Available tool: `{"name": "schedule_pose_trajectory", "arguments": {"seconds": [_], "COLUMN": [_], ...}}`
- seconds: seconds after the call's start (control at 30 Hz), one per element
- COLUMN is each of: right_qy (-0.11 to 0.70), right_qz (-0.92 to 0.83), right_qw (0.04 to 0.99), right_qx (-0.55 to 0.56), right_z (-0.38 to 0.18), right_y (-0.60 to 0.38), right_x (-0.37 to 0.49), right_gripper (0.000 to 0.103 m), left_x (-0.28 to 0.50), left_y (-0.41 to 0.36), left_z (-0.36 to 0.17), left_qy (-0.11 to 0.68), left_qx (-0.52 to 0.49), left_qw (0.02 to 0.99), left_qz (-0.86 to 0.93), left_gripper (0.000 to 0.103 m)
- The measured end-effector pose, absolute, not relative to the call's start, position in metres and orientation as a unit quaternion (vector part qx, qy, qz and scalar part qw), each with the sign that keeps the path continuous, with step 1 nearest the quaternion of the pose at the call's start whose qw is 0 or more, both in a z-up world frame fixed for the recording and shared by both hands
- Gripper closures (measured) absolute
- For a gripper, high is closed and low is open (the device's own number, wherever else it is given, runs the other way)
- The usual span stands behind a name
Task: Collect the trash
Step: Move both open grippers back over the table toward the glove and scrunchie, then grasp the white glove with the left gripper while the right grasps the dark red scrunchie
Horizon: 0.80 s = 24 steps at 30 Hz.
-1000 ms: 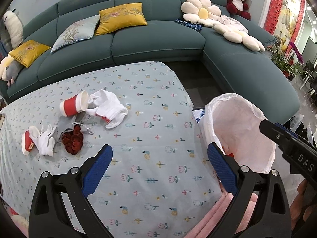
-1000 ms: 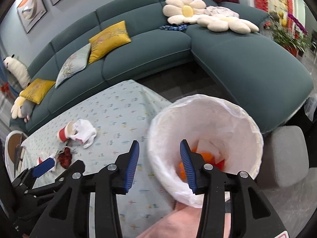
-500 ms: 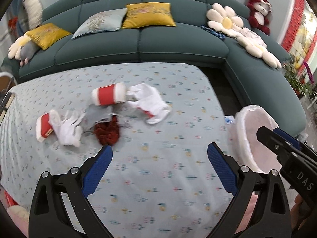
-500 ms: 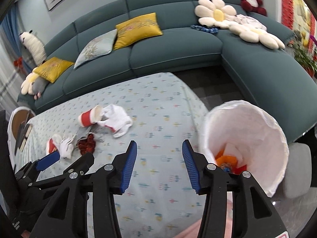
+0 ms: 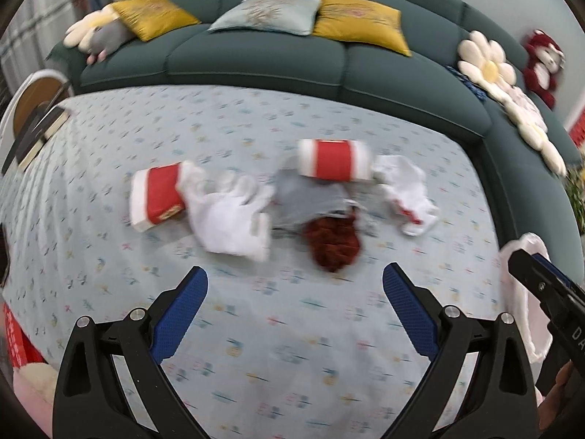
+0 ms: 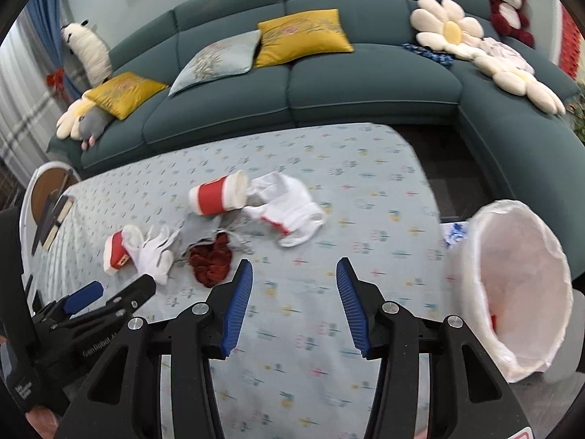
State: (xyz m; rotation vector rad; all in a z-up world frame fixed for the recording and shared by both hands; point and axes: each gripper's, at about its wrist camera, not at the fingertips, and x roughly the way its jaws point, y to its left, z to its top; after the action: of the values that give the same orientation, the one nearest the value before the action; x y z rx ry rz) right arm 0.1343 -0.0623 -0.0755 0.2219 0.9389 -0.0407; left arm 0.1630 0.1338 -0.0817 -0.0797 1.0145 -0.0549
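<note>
Left gripper point(image 5: 295, 294) is held wide apart and empty above the patterned tablecloth point(image 5: 292, 366). Ahead lie crumpled white tissue point(image 5: 234, 216), a red-banded paper cup point(image 5: 334, 160) and dark red crinkled scrap point(image 5: 332, 241). Right gripper point(image 6: 294, 305), moderately parted and empty, is seen alongside the white-lined bin point(image 6: 519, 285), whose interior appears only in the right view.

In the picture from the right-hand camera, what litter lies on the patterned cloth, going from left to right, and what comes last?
Small red-and-white cup → white glove → dark red crumpled wad → white sock with red trim → white-lined trash bin, which stands past the right edge of the cloth.
</note>
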Motion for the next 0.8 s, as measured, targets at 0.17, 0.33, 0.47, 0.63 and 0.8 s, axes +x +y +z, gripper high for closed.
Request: {"name": "schedule_pose_trajectory", "arguments": {"seconds": [0.17,0.33,0.47,0.63,0.8], "right_qy": [0.469,0.487,0.503,0.523,0.538], "right_qz": [0.0,0.014,0.022,0.034,0.039], "right_qw": [0.876,0.867,0.859,0.847,0.838], "right_qx": [0.108,0.1,0.096,0.091,0.088], "right_z": [-0.094,-0.115,-0.134,-0.161,-0.183], "right_y": [-0.036,-0.011,0.005,0.023,0.033], "right_x": [0.158,0.181,0.199,0.219,0.233], "right_gripper": [0.056,0.056,0.056,0.056,0.054], "left_x": [0.182,0.203,0.222,0.242,0.255], "left_y": [0.166,0.184,0.193,0.201,0.202], "left_z": [-0.097,-0.115,-0.132,-0.154,-0.172], "left_qy": [0.498,0.513,0.526,0.543,0.554], "left_qx": [-0.053,-0.066,-0.074,-0.085,-0.095], "left_qw": [0.865,0.856,0.847,0.835,0.827], "left_qz": [-0.003,0.008,0.014,0.021,0.017], "left_gripper": [0.011,0.011,0.011,0.011,0.015]}}
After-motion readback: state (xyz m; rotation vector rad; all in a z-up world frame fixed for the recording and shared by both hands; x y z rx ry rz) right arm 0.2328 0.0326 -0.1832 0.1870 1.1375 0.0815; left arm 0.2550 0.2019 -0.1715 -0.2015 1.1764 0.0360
